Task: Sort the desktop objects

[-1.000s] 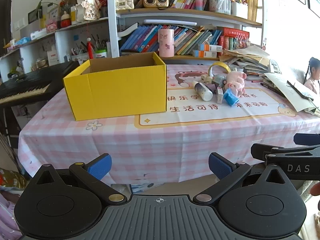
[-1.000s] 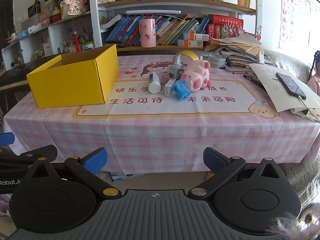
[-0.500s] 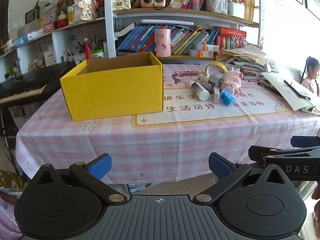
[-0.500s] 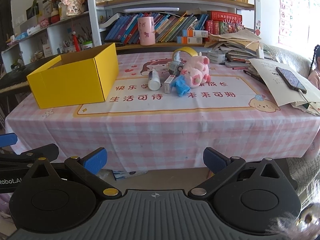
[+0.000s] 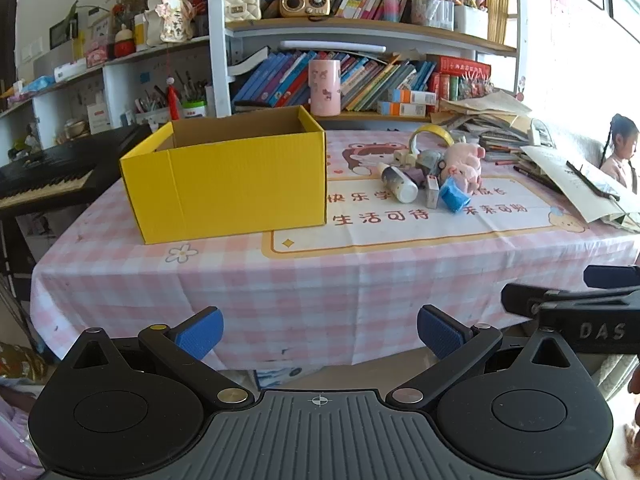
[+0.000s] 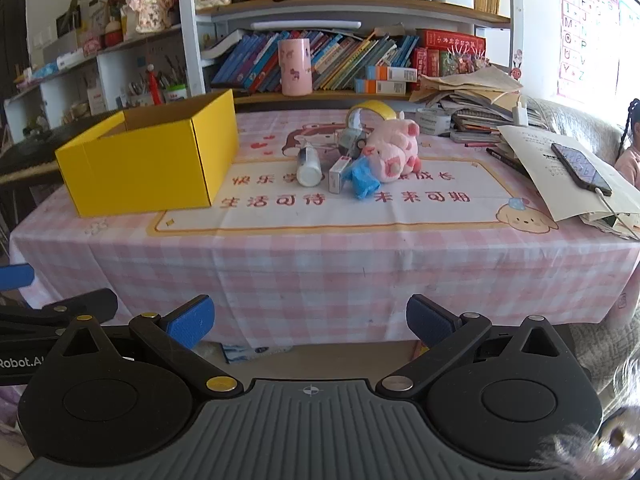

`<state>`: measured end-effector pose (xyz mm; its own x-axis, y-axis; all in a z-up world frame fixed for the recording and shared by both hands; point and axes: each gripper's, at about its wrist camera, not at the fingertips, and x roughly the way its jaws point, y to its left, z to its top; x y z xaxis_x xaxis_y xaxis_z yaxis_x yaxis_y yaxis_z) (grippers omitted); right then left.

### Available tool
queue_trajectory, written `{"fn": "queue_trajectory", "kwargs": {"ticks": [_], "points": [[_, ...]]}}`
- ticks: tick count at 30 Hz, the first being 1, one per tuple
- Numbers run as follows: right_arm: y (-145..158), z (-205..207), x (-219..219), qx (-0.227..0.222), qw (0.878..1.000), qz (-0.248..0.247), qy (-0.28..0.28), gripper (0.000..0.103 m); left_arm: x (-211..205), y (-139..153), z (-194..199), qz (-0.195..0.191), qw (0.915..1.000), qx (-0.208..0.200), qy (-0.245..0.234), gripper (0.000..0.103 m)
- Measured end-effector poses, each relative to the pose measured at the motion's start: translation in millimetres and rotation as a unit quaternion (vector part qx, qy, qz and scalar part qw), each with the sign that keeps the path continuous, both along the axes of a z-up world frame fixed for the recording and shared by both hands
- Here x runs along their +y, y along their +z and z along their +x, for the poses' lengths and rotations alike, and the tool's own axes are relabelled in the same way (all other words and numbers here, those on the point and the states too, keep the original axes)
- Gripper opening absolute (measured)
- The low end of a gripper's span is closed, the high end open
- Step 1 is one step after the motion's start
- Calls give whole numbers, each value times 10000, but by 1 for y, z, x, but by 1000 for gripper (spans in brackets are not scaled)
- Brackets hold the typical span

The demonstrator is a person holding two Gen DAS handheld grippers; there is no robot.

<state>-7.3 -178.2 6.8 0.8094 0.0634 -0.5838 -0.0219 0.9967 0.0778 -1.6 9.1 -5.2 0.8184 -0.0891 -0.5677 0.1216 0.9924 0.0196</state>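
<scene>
Both grippers hang low in front of the table with their jaws spread wide and nothing between them: the left gripper [image 5: 318, 330] sits at the bottom of the left wrist view, the right gripper [image 6: 310, 322] at the bottom of the right wrist view, each well short of the table edge. The table [image 5: 320, 276] wears a pink checked cloth with a printed mat in the middle. A yellow box [image 5: 228, 184], open at the top, stands left of centre in both views. To its right, near the frame centre, lies a small heap of things touching one another: a white bottle [image 5: 398, 182] on its side, a small carton [image 5: 431, 191], a blue wrapper [image 5: 454, 196], a pink pig toy [image 5: 464, 164] and a yellow tape roll [image 5: 432, 134] behind them. At the right edge lie papers [image 6: 560, 168] with a phone [image 6: 580, 168] on top.
</scene>
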Motion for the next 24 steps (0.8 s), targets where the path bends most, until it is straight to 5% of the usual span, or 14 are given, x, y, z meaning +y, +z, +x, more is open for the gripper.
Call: {"fn": "queue_trajectory", "kwargs": {"ticks": [13,24], "points": [[6,-3,1,-246,9997,42,75,101,1,0,2,150,9999,-23,30,103],[4,-1,-2,-162,9997,-107,-148,100,-9,2,7,276,9987,-89,-416,103]]}}
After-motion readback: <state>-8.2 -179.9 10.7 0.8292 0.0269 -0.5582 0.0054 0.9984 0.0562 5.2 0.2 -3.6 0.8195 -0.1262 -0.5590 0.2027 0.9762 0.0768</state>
